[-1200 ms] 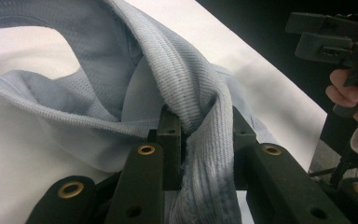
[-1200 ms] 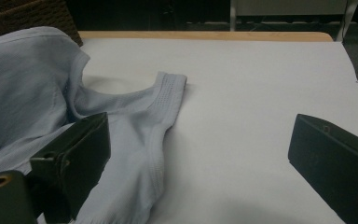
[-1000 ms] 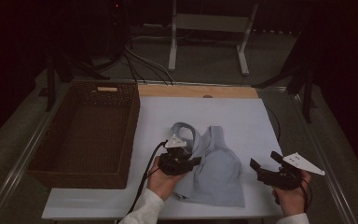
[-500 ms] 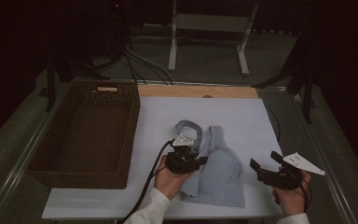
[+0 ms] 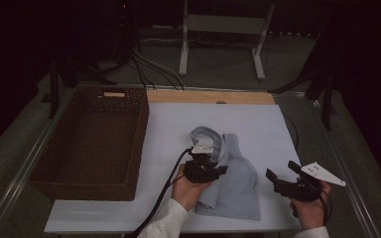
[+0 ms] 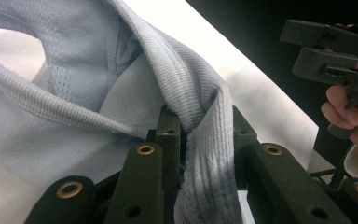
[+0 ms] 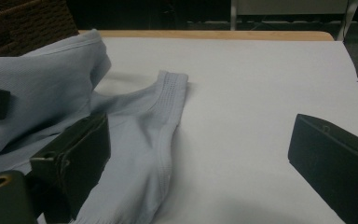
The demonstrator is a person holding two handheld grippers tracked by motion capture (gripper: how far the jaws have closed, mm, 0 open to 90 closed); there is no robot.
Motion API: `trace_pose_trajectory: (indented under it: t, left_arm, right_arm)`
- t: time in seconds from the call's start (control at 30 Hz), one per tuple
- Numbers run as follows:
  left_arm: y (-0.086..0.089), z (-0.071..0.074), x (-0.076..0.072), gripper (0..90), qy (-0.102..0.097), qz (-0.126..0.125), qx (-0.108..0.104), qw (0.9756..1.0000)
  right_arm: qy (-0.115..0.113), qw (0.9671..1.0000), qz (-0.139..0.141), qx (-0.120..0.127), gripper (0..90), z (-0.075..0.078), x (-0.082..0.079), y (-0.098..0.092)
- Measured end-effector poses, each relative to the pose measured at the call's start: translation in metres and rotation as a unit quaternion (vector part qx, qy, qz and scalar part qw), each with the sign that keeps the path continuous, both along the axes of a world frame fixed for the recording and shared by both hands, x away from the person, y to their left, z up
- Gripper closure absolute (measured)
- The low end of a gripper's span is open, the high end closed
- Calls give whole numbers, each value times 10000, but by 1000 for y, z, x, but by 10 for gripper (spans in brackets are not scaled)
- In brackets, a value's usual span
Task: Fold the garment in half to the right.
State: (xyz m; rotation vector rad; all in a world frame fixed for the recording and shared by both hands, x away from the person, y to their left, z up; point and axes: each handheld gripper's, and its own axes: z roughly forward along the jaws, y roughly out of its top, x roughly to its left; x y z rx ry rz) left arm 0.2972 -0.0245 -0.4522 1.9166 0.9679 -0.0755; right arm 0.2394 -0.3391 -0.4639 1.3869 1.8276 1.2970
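1. Wicker basket (image 5: 89, 141): left on the table (image 5: 168, 124), holds nothing.
2. Left gripper (image 5: 204, 171): clamped on a ribbed edge of the pale blue garment (image 5: 233, 178), lifting a fold.
3. Garment: mid-table, partly folded; folding unfinished, basketing likely remains.
4. Right gripper (image 5: 282, 178): jaws apart, idle beside garment.

Left gripper (image 5: 204, 166) clamps tight, jaws nearly together, forearm angling in from below; right gripper (image 5: 284, 179) hovers level, jaws wide apart.
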Motion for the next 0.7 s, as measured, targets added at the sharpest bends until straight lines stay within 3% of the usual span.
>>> trace_pose_trajectory:
  t: [0.7]
  left_arm:
    - [-17, -6, 2, 735, 11, -125, -30, 9999]
  right_arm:
    - [-5, 10000, 9, 5, 60, 0, 0, 0]
